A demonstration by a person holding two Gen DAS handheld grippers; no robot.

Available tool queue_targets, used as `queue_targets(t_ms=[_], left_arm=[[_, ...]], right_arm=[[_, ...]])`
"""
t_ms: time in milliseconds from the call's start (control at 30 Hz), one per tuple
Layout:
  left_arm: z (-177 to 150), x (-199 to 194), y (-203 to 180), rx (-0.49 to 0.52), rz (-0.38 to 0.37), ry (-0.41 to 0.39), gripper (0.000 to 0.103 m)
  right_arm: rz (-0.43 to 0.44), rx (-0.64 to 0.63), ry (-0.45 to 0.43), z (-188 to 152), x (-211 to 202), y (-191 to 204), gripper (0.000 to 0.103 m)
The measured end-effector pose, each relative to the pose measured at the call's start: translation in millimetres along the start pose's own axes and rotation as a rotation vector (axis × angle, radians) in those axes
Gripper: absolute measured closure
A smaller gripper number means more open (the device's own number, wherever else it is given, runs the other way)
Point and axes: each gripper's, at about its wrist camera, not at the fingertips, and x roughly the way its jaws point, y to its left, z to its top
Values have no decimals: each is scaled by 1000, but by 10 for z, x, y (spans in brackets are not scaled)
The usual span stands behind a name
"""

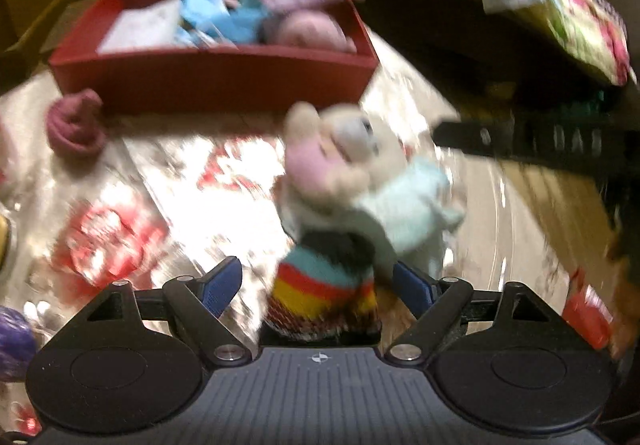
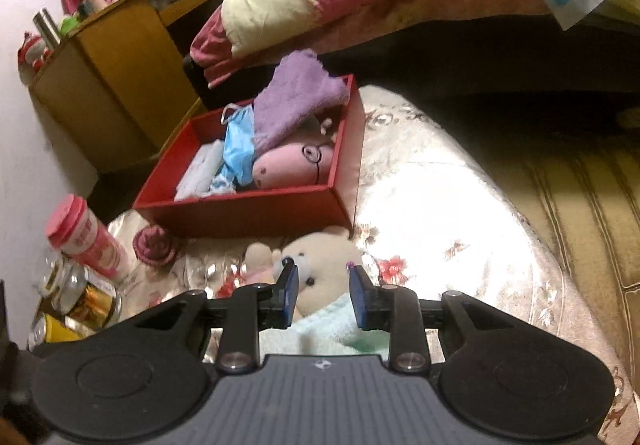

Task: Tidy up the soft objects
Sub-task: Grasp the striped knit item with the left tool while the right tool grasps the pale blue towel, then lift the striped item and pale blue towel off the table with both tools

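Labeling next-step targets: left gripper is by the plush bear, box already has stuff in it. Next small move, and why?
Probably close the left gripper on the bear. Its fingers stand open either side of the bear's striped lower body, nothing gripped yet, though the left wrist view is blurred. The bear is outside the red box, which holds other soft items. The right gripper is open over the bear too.

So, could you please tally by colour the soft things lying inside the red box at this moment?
Purple: 1, the purple towel
Blue: 1, the blue face mask
Pink: 1, the pink pig plush
White: 1, the white folded cloth
Total: 4 in the red box; anything buried beneath them is hidden.
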Motion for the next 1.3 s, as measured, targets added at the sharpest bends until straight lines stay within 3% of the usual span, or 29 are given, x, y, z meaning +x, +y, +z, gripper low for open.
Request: queue_targets(t_ms=[67, 133, 233, 300, 433, 567, 667, 700, 1000, 1033, 1100, 1133, 1167, 1300], left_arm=[[-51, 97, -54, 7, -7, 19, 27], [-69, 184, -71, 24, -15, 41, 41], [-101, 289, -58, 34, 38, 61, 52], [-141, 261, -36, 50, 51, 58, 61], [-143, 135, 2, 44, 40, 41, 83], [-114, -31, 65, 43, 49, 14, 87], [-70, -108, 127, 18, 48, 0, 87], [-63, -130, 153, 13, 54, -4, 87], [-20, -121, 196, 2, 73, -6, 86], [-24, -98, 186, 2, 74, -3, 86], [-25, -74, 189, 0, 76, 2, 86], [-25, -72, 196, -2, 75, 5, 86], [-25, -65, 207, -6, 74, 7, 85], [-23, -98, 226, -12, 71, 4, 85]], right_arm=[[-7, -12, 27, -20, 49, 0, 97], [-9, -12, 57, -47, 101, -17, 97], [-8, -14, 98, -82, 166, -32, 96], [-9, -25, 119, -103, 207, -21, 88], [-14, -54, 144, -163, 263, 21, 83], [-11, -48, 152, -165, 286, 32, 75], [3, -60, 159, -178, 304, 76, 46], [-3, -71, 155, -188, 309, 97, 46], [-42, -88, 228, -274, 551, 99, 47], [-35, -88, 228, -295, 555, 95, 50], [-25, -79, 250, -314, 564, 79, 80], [-5, -58, 266, -322, 561, 64, 86], [17, -48, 278, -337, 560, 74, 91], [89, -78, 276, -391, 465, 199, 95]])
